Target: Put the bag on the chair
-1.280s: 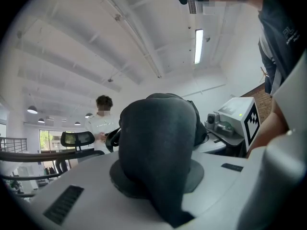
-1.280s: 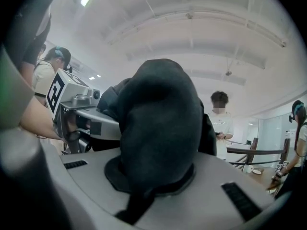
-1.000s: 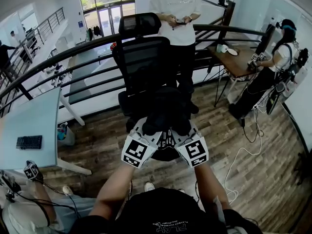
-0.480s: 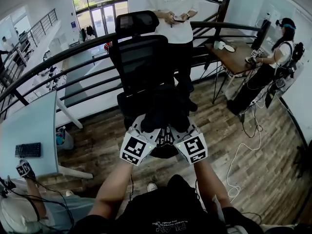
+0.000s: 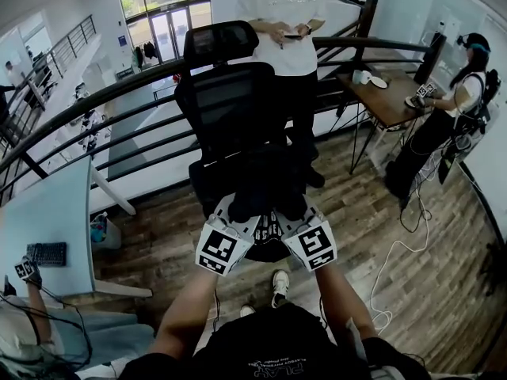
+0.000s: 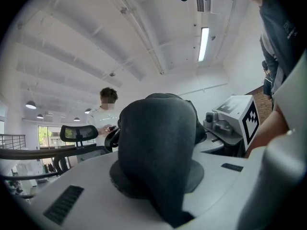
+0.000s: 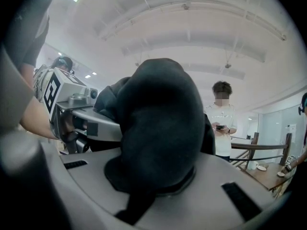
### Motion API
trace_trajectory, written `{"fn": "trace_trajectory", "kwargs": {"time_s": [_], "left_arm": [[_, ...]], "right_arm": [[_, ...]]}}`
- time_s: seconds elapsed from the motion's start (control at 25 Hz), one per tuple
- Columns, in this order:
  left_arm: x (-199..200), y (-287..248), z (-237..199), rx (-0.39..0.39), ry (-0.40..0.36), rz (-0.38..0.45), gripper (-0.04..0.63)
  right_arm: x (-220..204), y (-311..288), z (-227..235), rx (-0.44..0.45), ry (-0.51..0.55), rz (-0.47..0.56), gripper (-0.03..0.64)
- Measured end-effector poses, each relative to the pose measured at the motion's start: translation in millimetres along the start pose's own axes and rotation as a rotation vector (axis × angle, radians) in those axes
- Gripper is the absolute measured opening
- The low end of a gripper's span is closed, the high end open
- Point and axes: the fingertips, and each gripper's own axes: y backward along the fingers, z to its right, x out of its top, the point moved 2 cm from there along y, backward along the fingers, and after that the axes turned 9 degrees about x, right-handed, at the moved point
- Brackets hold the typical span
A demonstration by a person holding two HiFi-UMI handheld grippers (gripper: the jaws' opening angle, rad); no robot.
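A black bag [image 5: 268, 187] hangs in front of the black office chair [image 5: 236, 105], low over its seat; whether it rests on the seat is hidden. My left gripper [image 5: 242, 212] is shut on the bag's left side and my right gripper [image 5: 295, 212] on its right side. In the left gripper view dark bag fabric [image 6: 158, 147] bulges up from between the jaws, with the right gripper's marker cube [image 6: 240, 118] beyond it. The right gripper view shows the same fabric [image 7: 163, 128] pinched and the left gripper's cube [image 7: 60, 94] alongside.
A person in a white shirt [image 5: 287, 14] stands just behind the chair by the dark railing [image 5: 119, 92]. A wooden table [image 5: 382, 93] with a seated person is at the right. A white desk [image 5: 55, 212] with a keyboard [image 5: 46, 253] is at the left. Cables [image 5: 396, 252] trail on the floor.
The person holding the grippers has stepped toward the chair: a shoe now shows below the seat. Both grippers still hold the bag in the same way.
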Motion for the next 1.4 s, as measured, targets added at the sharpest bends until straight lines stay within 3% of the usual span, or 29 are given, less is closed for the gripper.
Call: {"fn": "trace_trajectory", "kwargs": {"time_s": [1.0, 1.4], "left_arm": [[-40.2, -146.1, -53.6, 0.155, 0.04, -0.076, 0.052], [-50.7, -177.1, -82.5, 0.202, 0.047, -0.09, 0.052]], "right_arm": [[-52.6, -75.8, 138.9, 0.178, -0.02, 0.002, 0.035], [-63.9, -109.3, 170.0, 0.187, -0.04, 0.011, 0.035]]}}
